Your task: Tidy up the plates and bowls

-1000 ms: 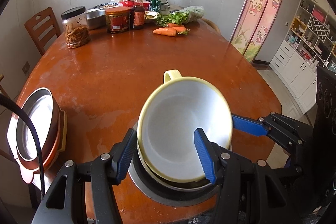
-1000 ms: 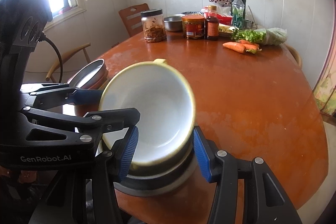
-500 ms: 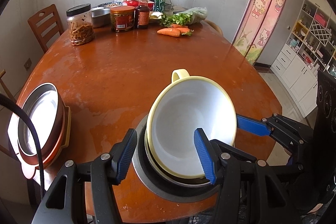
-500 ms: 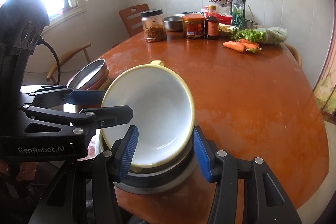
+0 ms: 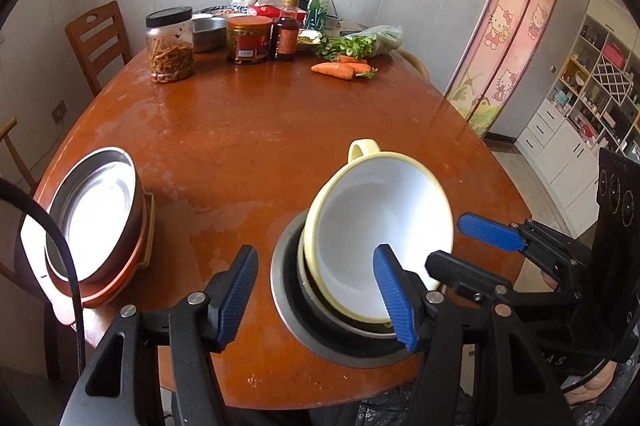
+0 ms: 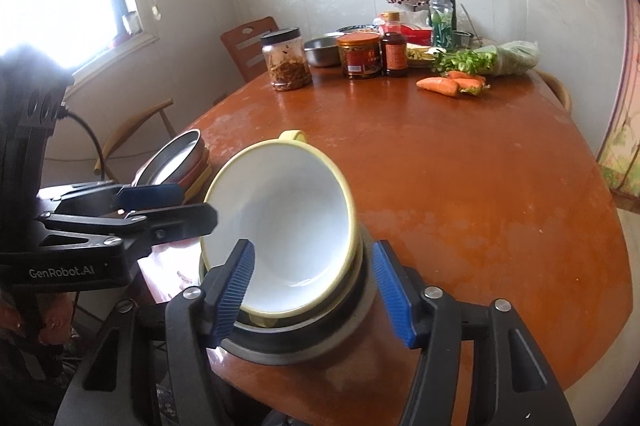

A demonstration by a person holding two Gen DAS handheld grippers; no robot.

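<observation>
now yellow-rimmed bowl (image 6: 288, 226) tilted between right fingers (image 6: 232, 290)

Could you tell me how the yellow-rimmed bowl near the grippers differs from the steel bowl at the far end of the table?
The yellow-rimmed bowl is white inside with a pale yellow rim and a handle; the steel bowl is bare metal with no handle showing. The yellow-rimmed bowl leans tilted, nested in a metal dish; the steel bowl sits level behind the jars, partly hidden by them. Both are round and open side up.

Two close wrist views, shared bowl (image 5: 376, 226)
</observation>
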